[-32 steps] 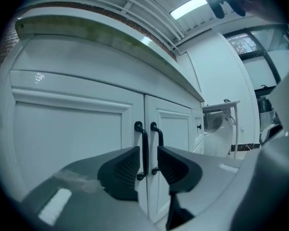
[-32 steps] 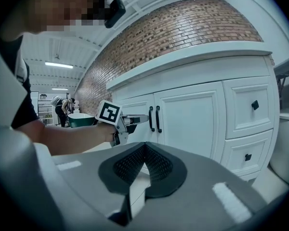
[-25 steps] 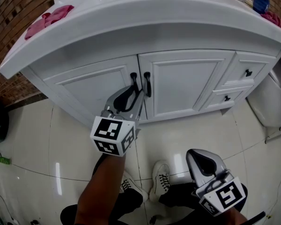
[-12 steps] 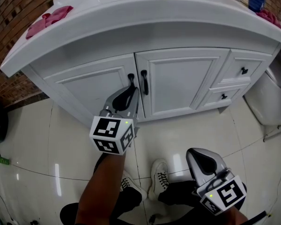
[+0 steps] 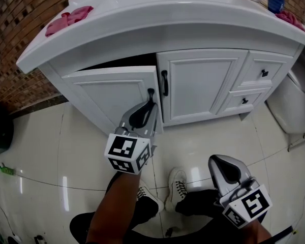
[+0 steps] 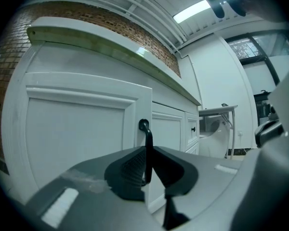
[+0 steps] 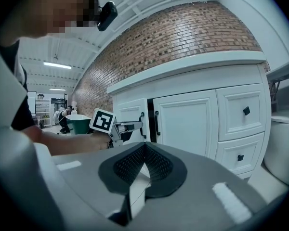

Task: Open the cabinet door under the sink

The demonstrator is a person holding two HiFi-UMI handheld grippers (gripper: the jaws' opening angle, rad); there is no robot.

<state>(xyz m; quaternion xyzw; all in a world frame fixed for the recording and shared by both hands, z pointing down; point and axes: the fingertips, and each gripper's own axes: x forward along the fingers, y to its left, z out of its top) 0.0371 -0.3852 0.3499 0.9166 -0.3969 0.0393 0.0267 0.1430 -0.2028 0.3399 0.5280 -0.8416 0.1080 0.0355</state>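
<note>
White panelled cabinet door, left of the pair under the white curved bench: sits upper centre of the head view, already ajar. A dark gap shows along its top edge and beside the shut right-hand door.

Left gripper: jaws clamped on the slim black bar handle. In the left gripper view the handle runs down between the two ribbed pads, pinched on both sides, with its upper foot fixed to the door stile just above the left gripper.

Right gripper: lower right of the head view, well apart from the cabinet. Its jaws are together and nothing is between them, as the right gripper view confirms.

Key relation: the handle's long axis is vertical and it lies straight ahead of the left jaws, at the door's inner edge. Judgement: the hinges are on the far side, toward frame left. The pull should therefore come toward me and curve leftward, not straight back, or the pads may slide down the bar.

Left hand is the nearer and the only one engaged. Task partly done; the door needs more swing.
</note>
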